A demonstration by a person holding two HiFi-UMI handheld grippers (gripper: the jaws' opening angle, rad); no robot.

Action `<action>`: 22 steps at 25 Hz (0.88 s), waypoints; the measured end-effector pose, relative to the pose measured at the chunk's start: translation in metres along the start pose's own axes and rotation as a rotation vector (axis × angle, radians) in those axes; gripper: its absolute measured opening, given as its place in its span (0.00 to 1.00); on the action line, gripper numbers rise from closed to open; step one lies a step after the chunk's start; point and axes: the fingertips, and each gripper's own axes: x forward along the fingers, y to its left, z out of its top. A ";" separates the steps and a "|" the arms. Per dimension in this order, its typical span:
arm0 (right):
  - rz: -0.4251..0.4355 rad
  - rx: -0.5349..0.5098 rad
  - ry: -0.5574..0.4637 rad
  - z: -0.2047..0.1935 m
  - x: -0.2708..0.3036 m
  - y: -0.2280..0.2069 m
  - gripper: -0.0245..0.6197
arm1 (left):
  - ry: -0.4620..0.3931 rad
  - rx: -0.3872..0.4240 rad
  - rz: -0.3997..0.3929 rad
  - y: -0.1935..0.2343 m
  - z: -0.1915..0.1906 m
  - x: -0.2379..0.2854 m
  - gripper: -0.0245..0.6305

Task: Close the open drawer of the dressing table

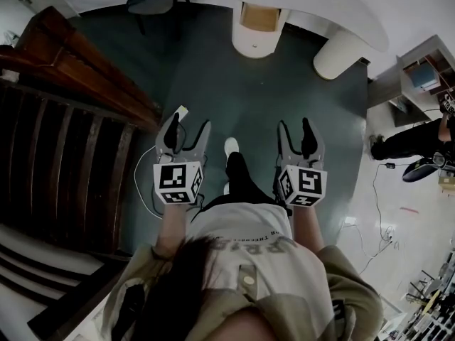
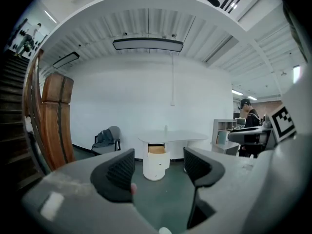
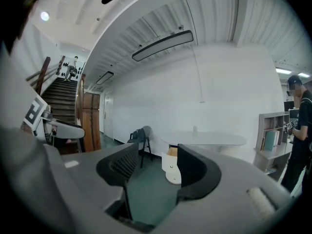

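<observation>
On both grippers (image 2: 158, 168) (image 3: 157, 167), jaws apart, empty.

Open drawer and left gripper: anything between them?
Mostly bare: the left gripper view shows only green floor from the left gripper to the open drawer; the head view adds a small white item by the jaw tip.

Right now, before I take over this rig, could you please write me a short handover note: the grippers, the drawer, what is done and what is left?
Left gripper: jaws apart, nothing between them.
Right gripper: also open and empty.
Both are held in front of the body, pointing toward the white dressing table, which stands some way off across the green floor.
The top drawer in its round pedestal is pulled out, with the wooden inside showing.
Done: nothing on the drawer yet.
Left: walk up, probably set a gripper against the drawer front and push it in until flush.
</observation>
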 end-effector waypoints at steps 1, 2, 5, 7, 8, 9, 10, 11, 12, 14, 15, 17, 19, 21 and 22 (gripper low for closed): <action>-0.003 0.002 0.002 -0.001 0.004 -0.001 0.41 | 0.002 0.003 -0.002 0.003 -0.001 0.004 0.53; -0.007 0.007 0.003 -0.002 0.009 -0.001 0.41 | 0.003 0.005 -0.003 0.006 -0.001 0.008 0.53; -0.019 0.020 -0.003 -0.001 0.026 -0.002 0.41 | 0.007 0.011 -0.007 0.018 0.001 0.024 0.53; -0.025 0.026 -0.003 0.000 0.041 -0.004 0.41 | 0.007 0.014 -0.011 0.026 0.003 0.039 0.53; -0.026 0.030 0.003 -0.001 0.048 -0.005 0.41 | 0.010 0.010 -0.012 0.029 0.002 0.048 0.53; -0.024 0.032 0.013 -0.003 0.056 -0.006 0.41 | 0.016 0.003 -0.014 0.032 0.000 0.056 0.53; -0.023 0.034 0.023 -0.003 0.064 -0.007 0.41 | 0.025 -0.005 -0.017 0.034 -0.001 0.065 0.53; -0.023 0.036 0.029 -0.003 0.073 -0.008 0.41 | 0.035 -0.011 -0.023 0.037 -0.002 0.075 0.53; -0.025 0.040 0.030 -0.001 0.083 -0.010 0.41 | 0.044 -0.012 -0.030 0.039 -0.001 0.086 0.53; -0.031 0.047 0.030 0.003 0.105 -0.019 0.41 | 0.053 -0.005 -0.043 0.040 0.005 0.110 0.53; -0.036 0.052 0.029 0.004 0.116 -0.024 0.41 | 0.054 0.000 -0.049 0.041 0.009 0.123 0.53; -0.048 0.060 0.023 0.009 0.137 -0.034 0.41 | 0.050 0.013 -0.061 0.043 0.020 0.146 0.53; -0.059 0.064 0.014 0.016 0.155 -0.045 0.41 | 0.042 0.030 -0.069 0.048 0.033 0.167 0.53; -0.071 0.071 -0.001 0.024 0.174 -0.055 0.41 | 0.028 0.047 -0.072 0.054 0.047 0.188 0.53; -0.077 0.076 -0.011 0.028 0.182 -0.060 0.41 | 0.021 0.055 -0.074 0.057 0.054 0.198 0.53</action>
